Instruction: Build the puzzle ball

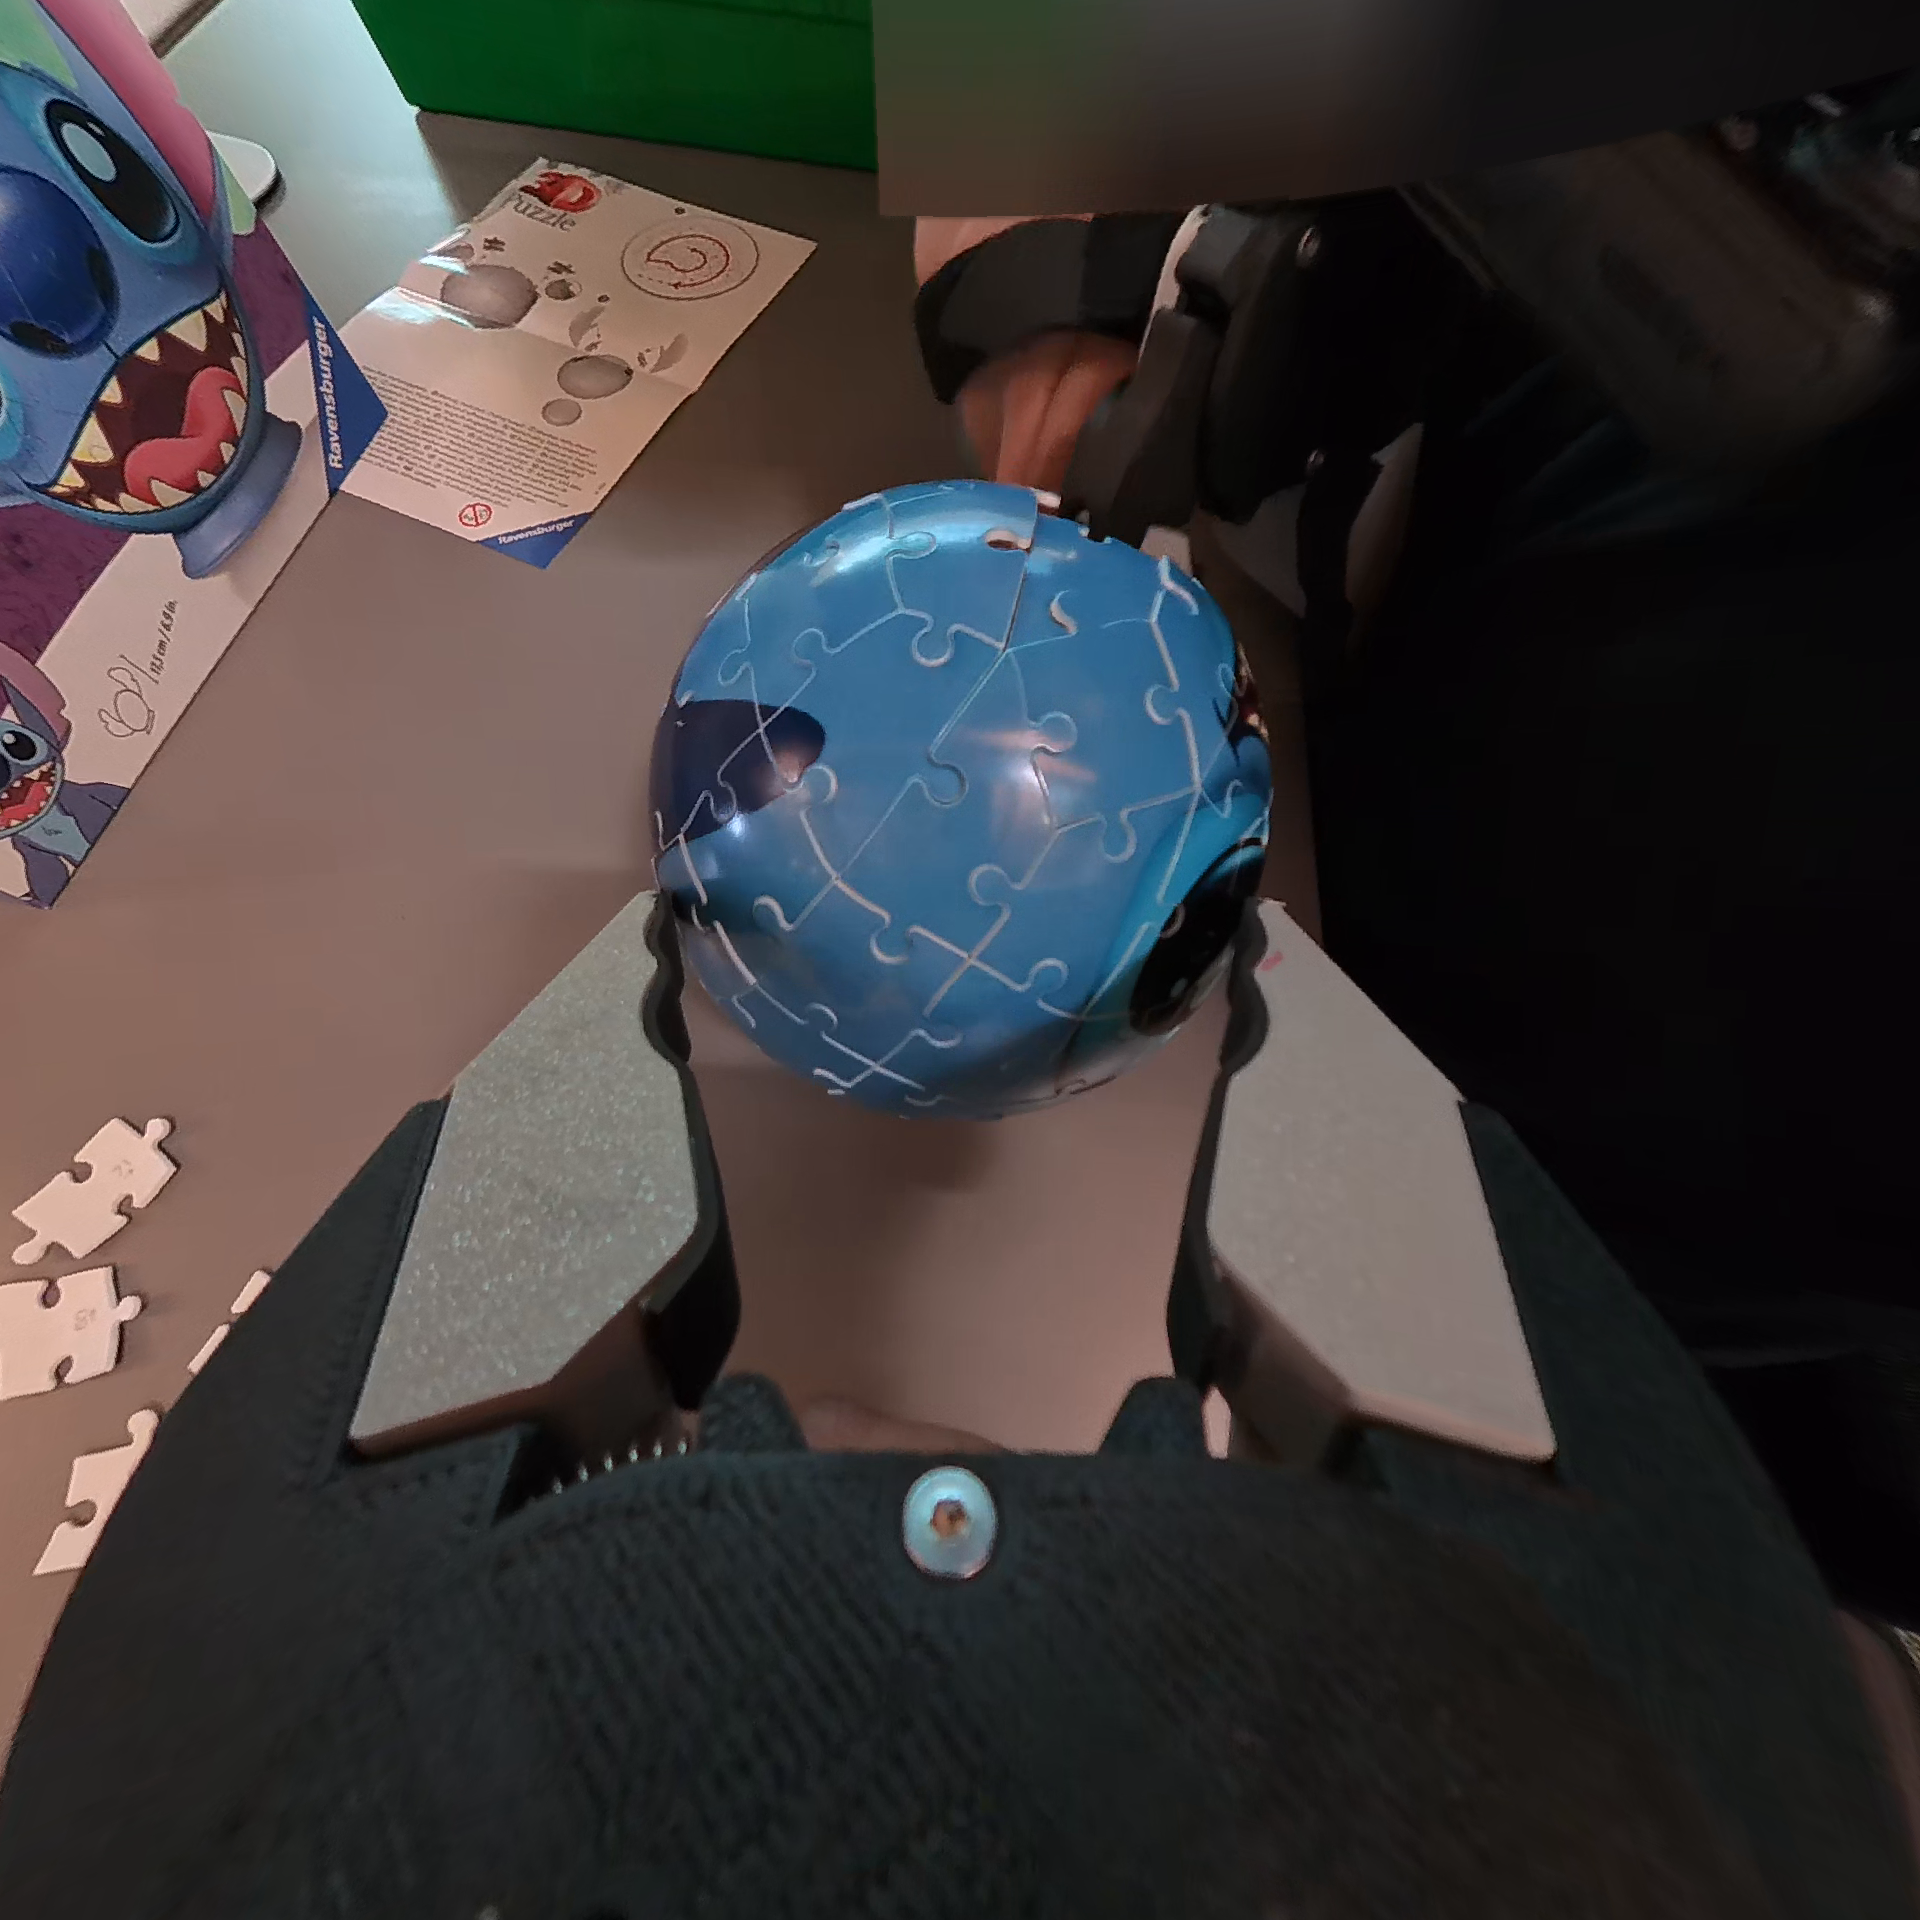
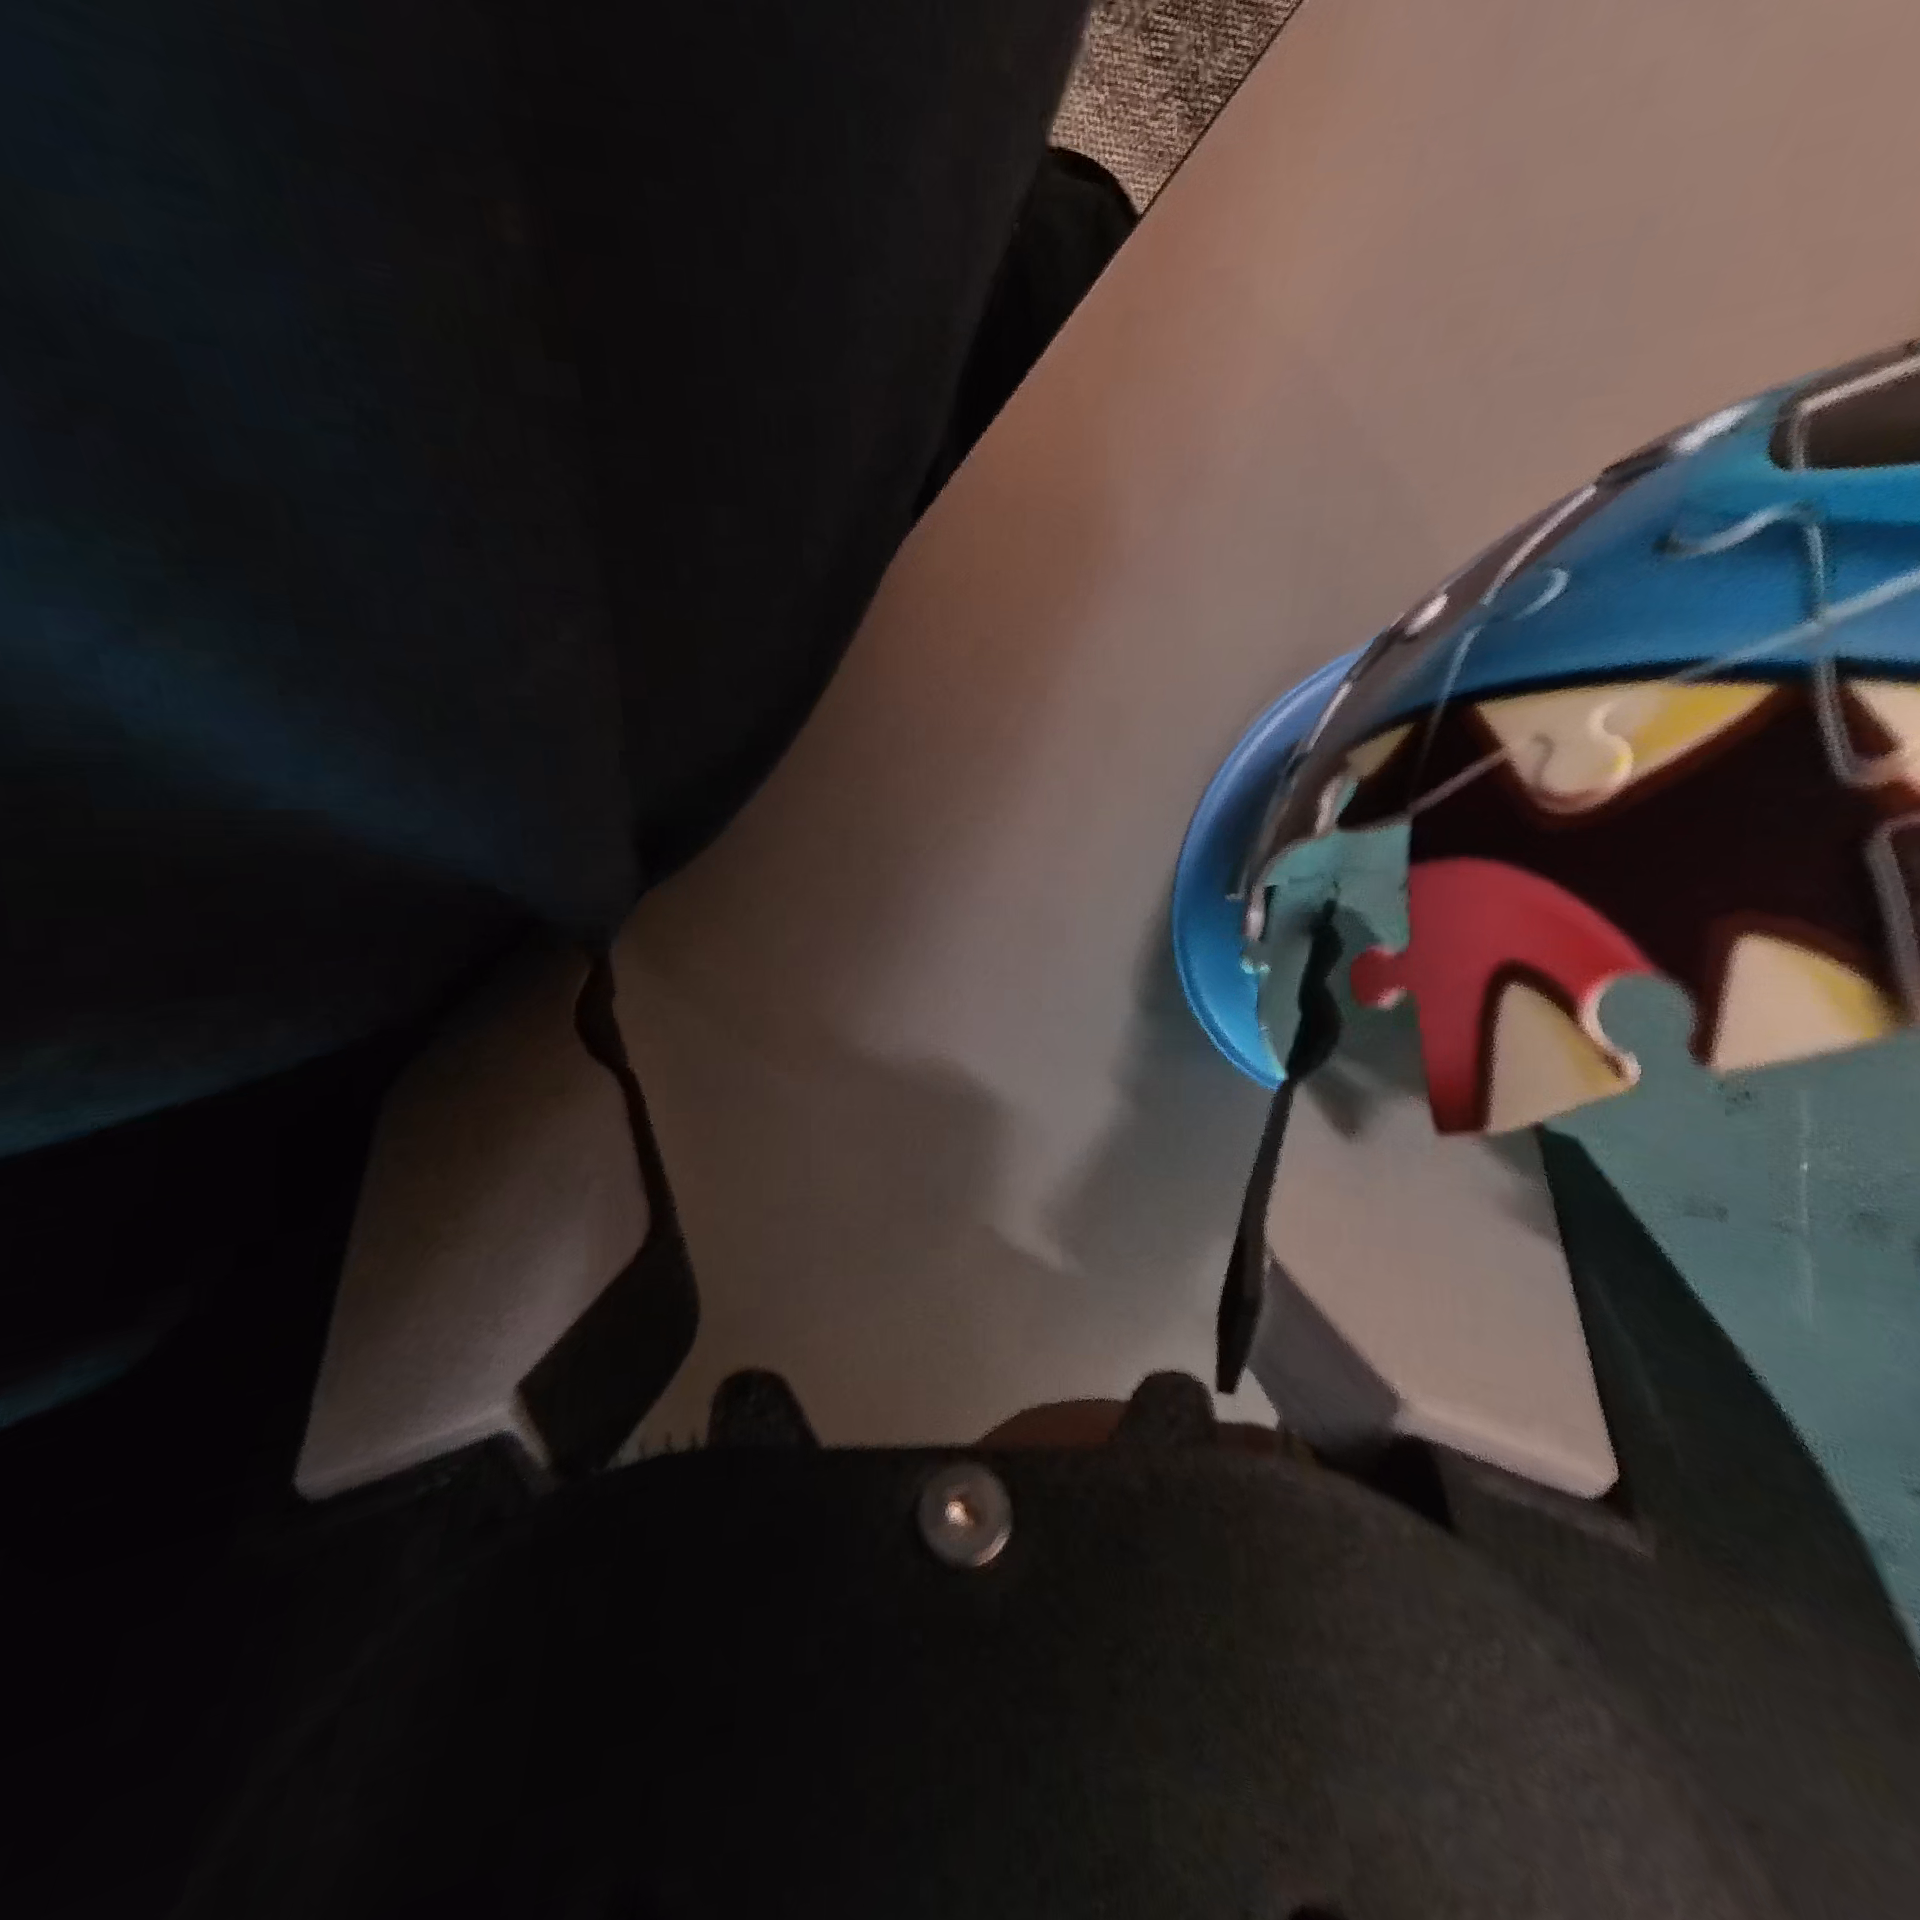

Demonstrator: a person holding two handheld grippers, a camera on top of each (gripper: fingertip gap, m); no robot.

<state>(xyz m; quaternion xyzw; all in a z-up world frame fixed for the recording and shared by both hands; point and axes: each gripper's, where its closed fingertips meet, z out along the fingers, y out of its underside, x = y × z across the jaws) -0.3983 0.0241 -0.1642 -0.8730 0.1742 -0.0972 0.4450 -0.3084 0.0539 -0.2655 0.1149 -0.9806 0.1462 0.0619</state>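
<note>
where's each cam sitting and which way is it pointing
Left wrist view: on the left tool, looking down its fingers at the ball clamped between them; a hand shows beyond.
Right wrist view: on the right tool, open, facing the table, ball at right.
Shared: ball, table.

Blue puzzle ball (image 1: pixel 961 821), white loose pieces (image 1: pixel 94 1190), brown table (image 1: pixel 416 779).

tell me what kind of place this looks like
Probably an office or hobby desk: a plain grey table with a puzzle box, an unfolded instruction sheet and loose white pieces beside the puzzle ball.
</note>
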